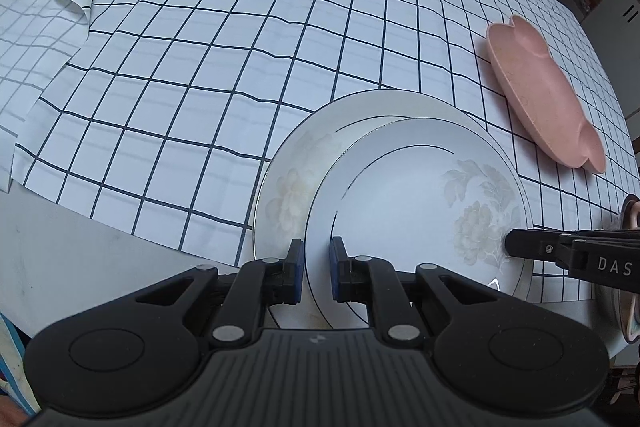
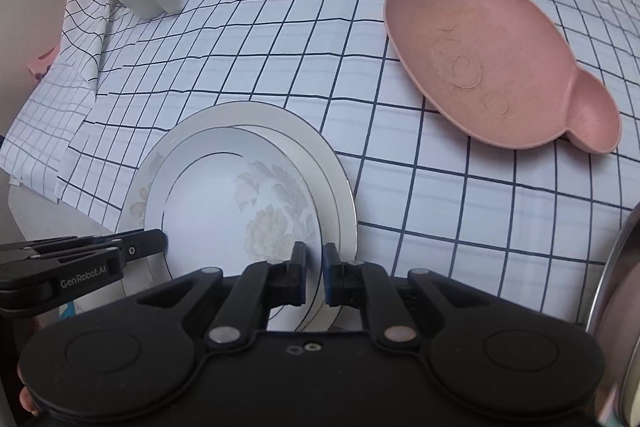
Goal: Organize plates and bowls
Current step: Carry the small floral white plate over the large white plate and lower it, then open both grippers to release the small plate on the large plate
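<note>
White upper plate point(image 1: 404, 203) sat offset on bigger plate point(image 1: 288, 183); I had left gripper point(image 1: 318, 267) and right gripper point(image 2: 315, 273) clamping its rim; pink dish point(image 2: 500, 59) well apart.

The left wrist view looks steeply down along its claw point(image 1: 318, 259) from close above the near edge of the surface point(image 1: 60, 259); the right wrist view does the same behind its own claw point(image 2: 315, 265), set further right; both face across the checked cloth point(image 1: 200, 67); both share the upper floral plate point(image 1: 420, 195), the pink dish point(image 1: 536, 95), and each catches the other claw at its side edge.
</note>
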{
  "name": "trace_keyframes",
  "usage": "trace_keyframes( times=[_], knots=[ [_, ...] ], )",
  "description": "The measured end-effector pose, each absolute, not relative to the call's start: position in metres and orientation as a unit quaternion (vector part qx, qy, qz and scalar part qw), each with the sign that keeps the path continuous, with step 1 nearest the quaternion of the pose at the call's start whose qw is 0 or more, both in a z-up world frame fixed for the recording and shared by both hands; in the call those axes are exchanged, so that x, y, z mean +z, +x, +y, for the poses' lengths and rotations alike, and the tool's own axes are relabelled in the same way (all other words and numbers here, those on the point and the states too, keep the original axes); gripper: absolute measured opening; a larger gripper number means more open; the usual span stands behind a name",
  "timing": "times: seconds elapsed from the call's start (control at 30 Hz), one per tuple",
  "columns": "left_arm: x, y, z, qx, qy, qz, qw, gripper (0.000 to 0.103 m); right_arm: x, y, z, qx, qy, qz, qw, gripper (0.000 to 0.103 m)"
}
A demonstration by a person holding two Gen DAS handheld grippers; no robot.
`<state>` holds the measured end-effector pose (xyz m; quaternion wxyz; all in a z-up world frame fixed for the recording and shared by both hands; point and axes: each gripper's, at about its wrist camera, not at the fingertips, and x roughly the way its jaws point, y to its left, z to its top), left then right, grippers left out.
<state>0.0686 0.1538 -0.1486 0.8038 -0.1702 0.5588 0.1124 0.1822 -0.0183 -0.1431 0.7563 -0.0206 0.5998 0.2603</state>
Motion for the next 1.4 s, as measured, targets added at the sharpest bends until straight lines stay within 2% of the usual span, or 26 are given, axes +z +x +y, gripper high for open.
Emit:
trace_keyframes(
  times=[0.6,1.07,1.27,1.4],
  knots=[
    [-0.145,0.068,0.153,0.101,-0.118,0.553,0.819,0.011,-0.157,0.19,-0.023,0.27,0.005,0.611,0.744,0.009],
    [-0.132,0.057,0.162,0.109,-0.125,0.536,0.828,0.012,-0.161,0.193,-0.018,0.273,0.015,0.611,0.743,0.01],
    [-0.122,0.054,0.157,0.098,-0.135,0.524,0.835,0.012,-0.155,0.19,-0.021,0.272,0.015,0.609,0.745,0.025],
    [-0.109,0.055,0.148,0.084,-0.128,0.508,0.847,0.012,-0.142,0.186,-0.026,0.276,0.006,0.601,0.75,0.03]
  ],
)
